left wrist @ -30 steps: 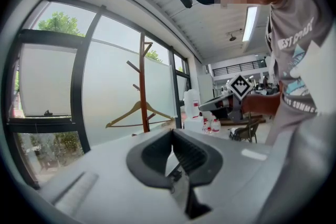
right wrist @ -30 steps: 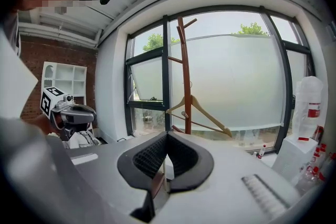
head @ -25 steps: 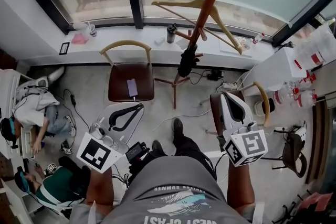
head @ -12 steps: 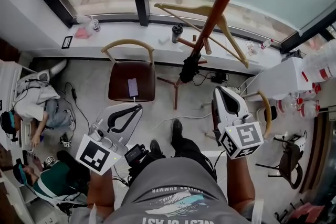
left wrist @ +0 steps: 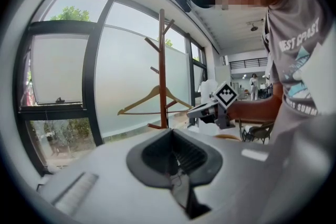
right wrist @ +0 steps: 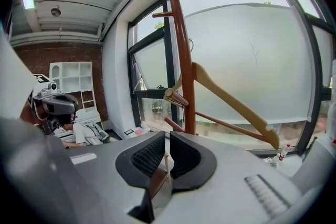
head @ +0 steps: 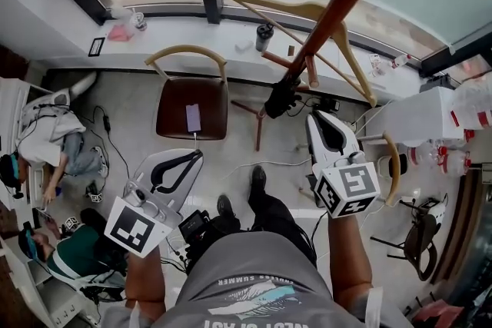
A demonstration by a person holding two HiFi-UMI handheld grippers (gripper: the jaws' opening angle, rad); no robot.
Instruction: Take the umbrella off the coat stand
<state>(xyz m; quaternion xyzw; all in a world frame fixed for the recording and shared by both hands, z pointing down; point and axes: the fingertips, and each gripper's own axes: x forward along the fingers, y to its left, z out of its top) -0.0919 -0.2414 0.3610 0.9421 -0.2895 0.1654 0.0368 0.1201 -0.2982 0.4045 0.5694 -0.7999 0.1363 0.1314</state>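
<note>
The brown wooden coat stand (head: 330,11) leans across the head view from the top right. A black folded umbrella (head: 278,97) hangs low on it, and a wooden hanger (head: 307,11) sits on a higher peg. My right gripper (head: 317,117) is just right of the umbrella and apart from it. Its jaws have just been opening to a narrow gap with nothing between them. My left gripper (head: 198,156) hangs lower left, shut and empty. The stand (right wrist: 186,60) and hanger (right wrist: 231,97) fill the right gripper view beyond the right gripper (right wrist: 167,157); the umbrella is hidden there.
A brown chair (head: 192,100) with a phone (head: 192,118) on its seat stands left of the coat stand. Another chair (head: 390,157) is under my right arm. A window sill (head: 192,42) with a cup (head: 264,35) runs behind. People sit at the left (head: 54,150). A white table (head: 419,115) stands at the right.
Both grippers have moved forward toward the coat stand. The right one has closed in beside the umbrella. The stand and hanger have drawn nearer in the head view.
</note>
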